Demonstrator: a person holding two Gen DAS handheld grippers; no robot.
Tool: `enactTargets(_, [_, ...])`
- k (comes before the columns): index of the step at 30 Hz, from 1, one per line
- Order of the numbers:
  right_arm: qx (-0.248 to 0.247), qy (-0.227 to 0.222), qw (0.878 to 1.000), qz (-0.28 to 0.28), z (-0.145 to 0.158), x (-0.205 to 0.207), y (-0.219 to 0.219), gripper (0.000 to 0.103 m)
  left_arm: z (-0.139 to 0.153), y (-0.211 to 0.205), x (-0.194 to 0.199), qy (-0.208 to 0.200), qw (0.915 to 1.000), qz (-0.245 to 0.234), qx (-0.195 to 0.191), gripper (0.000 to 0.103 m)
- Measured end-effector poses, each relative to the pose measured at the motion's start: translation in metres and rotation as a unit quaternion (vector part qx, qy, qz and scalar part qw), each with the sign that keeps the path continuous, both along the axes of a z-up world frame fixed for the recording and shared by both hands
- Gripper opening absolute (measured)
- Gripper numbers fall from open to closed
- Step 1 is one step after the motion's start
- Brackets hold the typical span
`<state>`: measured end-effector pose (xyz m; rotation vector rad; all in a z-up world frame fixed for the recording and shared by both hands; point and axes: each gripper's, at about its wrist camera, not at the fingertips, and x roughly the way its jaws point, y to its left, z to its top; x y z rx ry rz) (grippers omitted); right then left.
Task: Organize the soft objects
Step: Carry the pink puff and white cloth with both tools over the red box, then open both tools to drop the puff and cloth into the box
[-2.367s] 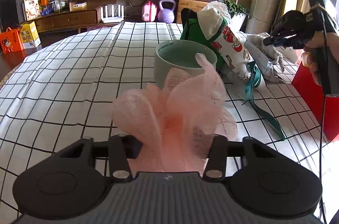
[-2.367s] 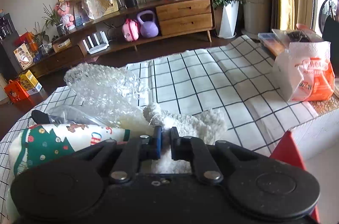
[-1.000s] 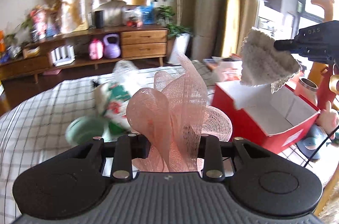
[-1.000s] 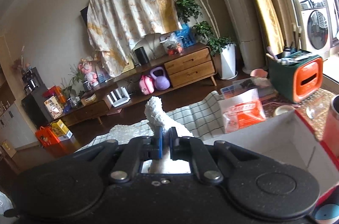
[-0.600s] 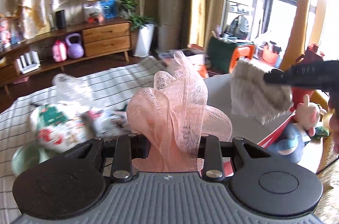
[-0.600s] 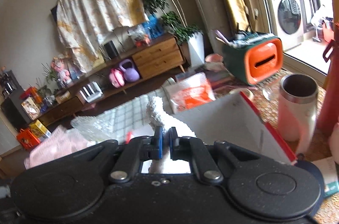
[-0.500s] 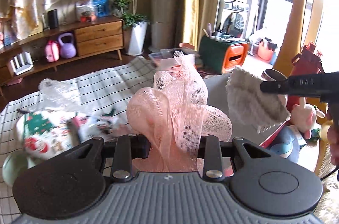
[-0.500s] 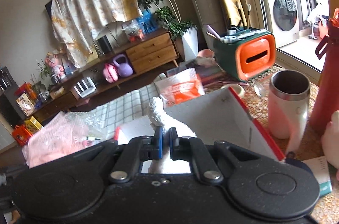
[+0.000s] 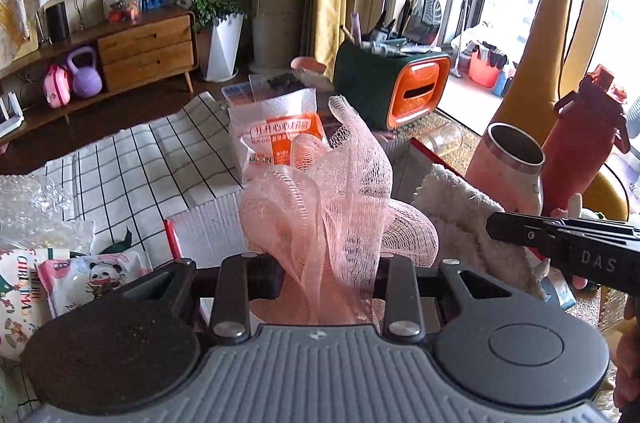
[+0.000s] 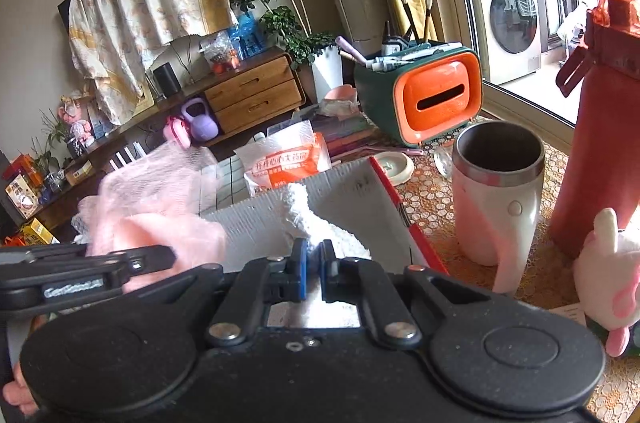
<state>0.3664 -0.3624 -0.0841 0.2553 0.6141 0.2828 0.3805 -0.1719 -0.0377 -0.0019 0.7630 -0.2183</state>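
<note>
My left gripper (image 9: 320, 279) is shut on a pink mesh bath puff (image 9: 332, 207) and holds it over the red box with white corrugated inside (image 9: 208, 227). My right gripper (image 10: 314, 263) is shut on a white fluffy cloth (image 10: 304, 215), also over that box (image 10: 352, 191). In the left wrist view the cloth (image 9: 460, 223) hangs from the right gripper's black arm (image 9: 560, 243) just right of the puff. In the right wrist view the puff (image 10: 152, 207) and left gripper (image 10: 80, 271) sit at the left.
An orange snack bag (image 9: 276, 139), a steel tumbler (image 10: 496, 191), a red bottle (image 10: 600, 127) and a green-orange organizer (image 10: 432, 95) stand behind and right of the box. Christmas-print pouch and wipes pack (image 9: 80, 279) lie left on the checked cloth (image 9: 140, 163). A plush toy (image 10: 612, 271) sits at right.
Both grippers swung right from the checked table to the red box, carrying puff and cloth. In the last half second both dropped lower and closer over the box.
</note>
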Motion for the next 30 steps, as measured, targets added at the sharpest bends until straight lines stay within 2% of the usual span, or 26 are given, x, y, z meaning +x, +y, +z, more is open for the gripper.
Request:
enactTargets(8, [-0.041,0.028,0.998,0.023,-0.027,0.015,0.016,0.006,-0.043,-0.007,0.035,0.073,0.9973,-0.002,-0.002,0.031])
enactTargets(17, [-0.046,0.065,0.995,0.059,-0.048,0.025,0.030,0.007,-0.066,-0.011,0.054,0.131,0.9914,0.002,0.005,0.031])
enactTargets(21, [-0.047,0.076,0.994,0.070,-0.053,0.026,0.033,0.012,-0.073,-0.016,0.055,0.149,0.9888,-0.010,0.013,0.031])
enactTargets(23, [-0.055,0.075,0.993,0.072,-0.053,0.024,0.035,0.015,-0.074,-0.018,0.056,0.153,0.9881,-0.010,0.016,0.036])
enactTargets(25, [-0.060,0.074,0.993,0.075,-0.053,0.022,0.036,0.019,-0.075,-0.017,0.057,0.163,0.9866,-0.005,0.008,0.057])
enactTargets(27, [-0.060,0.075,0.992,0.077,-0.053,0.021,0.036,0.020,-0.076,-0.016,0.057,0.169,0.9856,0.000,0.004,0.064])
enactTargets(30, [-0.060,0.073,0.993,0.076,-0.052,0.019,0.036,0.021,-0.075,-0.014,0.056,0.174,0.9848,0.003,0.004,0.066])
